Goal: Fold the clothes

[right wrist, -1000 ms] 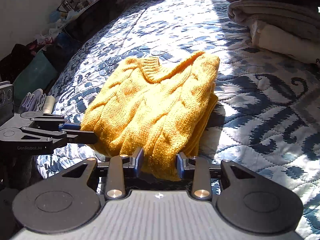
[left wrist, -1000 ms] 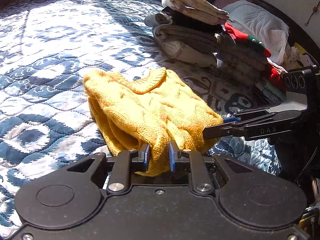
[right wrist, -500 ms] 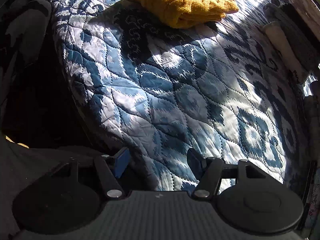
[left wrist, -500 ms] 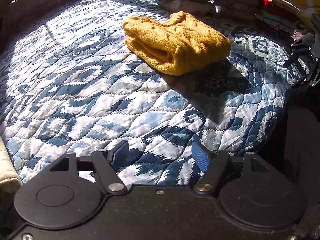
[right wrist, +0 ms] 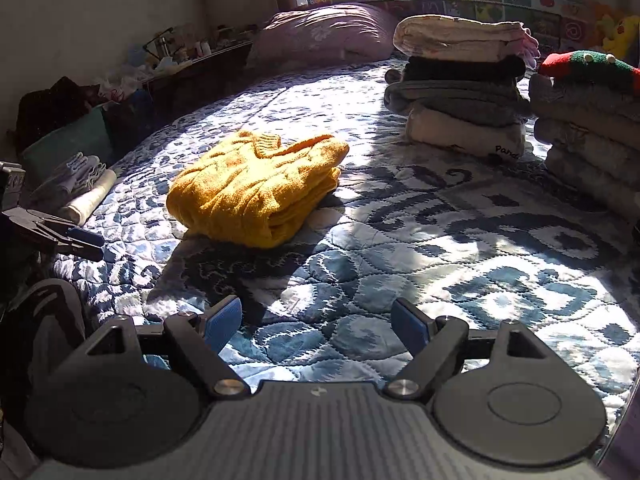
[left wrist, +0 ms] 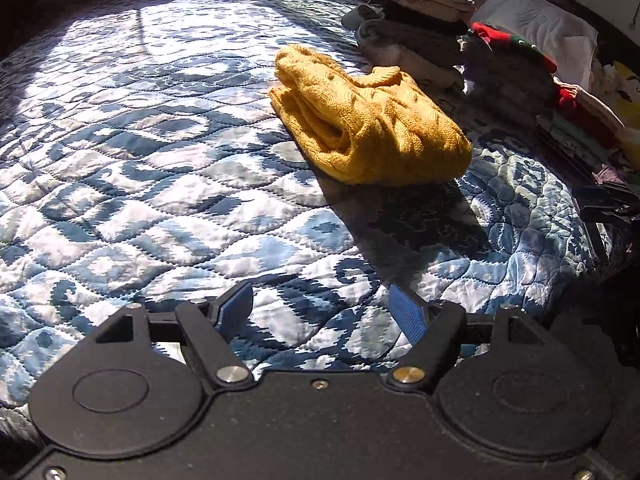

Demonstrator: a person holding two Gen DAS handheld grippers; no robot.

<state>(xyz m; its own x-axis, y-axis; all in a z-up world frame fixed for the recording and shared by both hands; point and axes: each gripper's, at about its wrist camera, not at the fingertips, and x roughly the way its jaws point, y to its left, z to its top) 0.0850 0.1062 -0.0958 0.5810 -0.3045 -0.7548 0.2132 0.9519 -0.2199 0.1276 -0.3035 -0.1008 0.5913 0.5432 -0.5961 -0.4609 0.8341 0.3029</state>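
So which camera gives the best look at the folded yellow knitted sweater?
The right wrist view: the folded yellow knitted sweater sits fully sunlit, showing collar and stacked layers. The left wrist view shows its folded edge, partly shadowed.

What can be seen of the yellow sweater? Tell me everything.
The yellow sweater is a chunky cable-knit in mustard yellow, folded into a thick, compact bundle with its ribbed collar on top at the far end. Stacked layers show along one side. It lies flat on the blue-and-white quilt, partly in sunlight, in front of the piles of folded clothes and apart from them. Neither gripper touches it.
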